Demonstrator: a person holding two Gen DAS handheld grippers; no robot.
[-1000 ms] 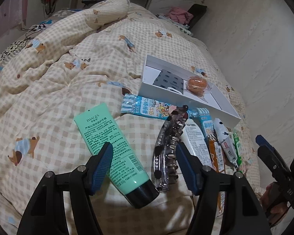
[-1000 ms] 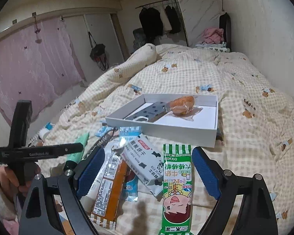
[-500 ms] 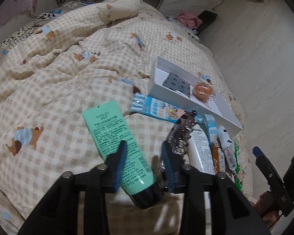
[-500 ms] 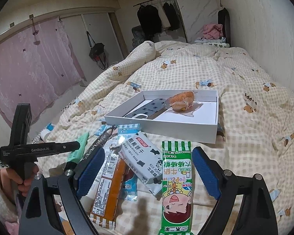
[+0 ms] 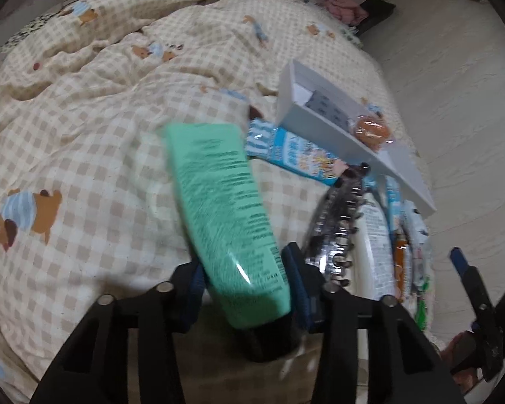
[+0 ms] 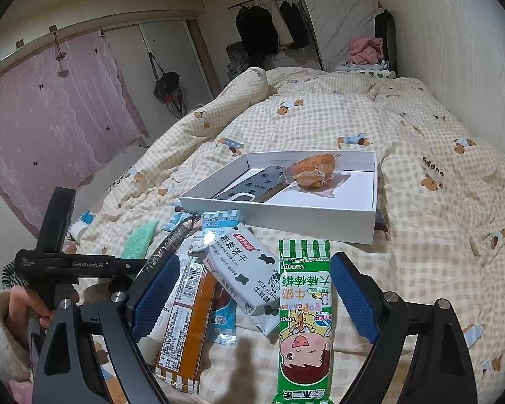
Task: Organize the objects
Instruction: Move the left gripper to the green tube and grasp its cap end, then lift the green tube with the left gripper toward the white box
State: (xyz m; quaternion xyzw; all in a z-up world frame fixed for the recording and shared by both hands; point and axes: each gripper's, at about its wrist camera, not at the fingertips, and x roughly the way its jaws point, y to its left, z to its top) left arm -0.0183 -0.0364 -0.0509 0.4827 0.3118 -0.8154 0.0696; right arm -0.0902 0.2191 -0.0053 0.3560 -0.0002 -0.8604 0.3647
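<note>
A mint-green tube (image 5: pixel 225 208) with a black cap lies on the checked quilt, its lower end between the blue pads of my left gripper (image 5: pixel 244 262). The jaws are closing and both pads touch the tube's sides. The tube (image 6: pixel 139 239) shows partly in the right wrist view. A dark hair claw clip (image 5: pixel 336 222) lies just right of the tube. My right gripper (image 6: pixel 252 269) hangs open above a row of snack packets: a green candy packet (image 6: pixel 303 303), a cow-print biscuit pack (image 6: pixel 249 269) and an orange packet (image 6: pixel 188 330).
A shallow white box (image 6: pixel 286 219) sits beyond the packets, holding a dark phone case (image 6: pixel 252 185) and a wrapped bun (image 6: pixel 313 168). A blue-striped packet (image 5: pixel 296 155) lies against the box. The wall runs along the bed's right side. A hand (image 6: pixel 27 306) holds the left gripper's handle.
My left gripper sank toward the tube and its jaws narrowed from wide apart to touching the tube's sides. The right gripper stayed still and open.
</note>
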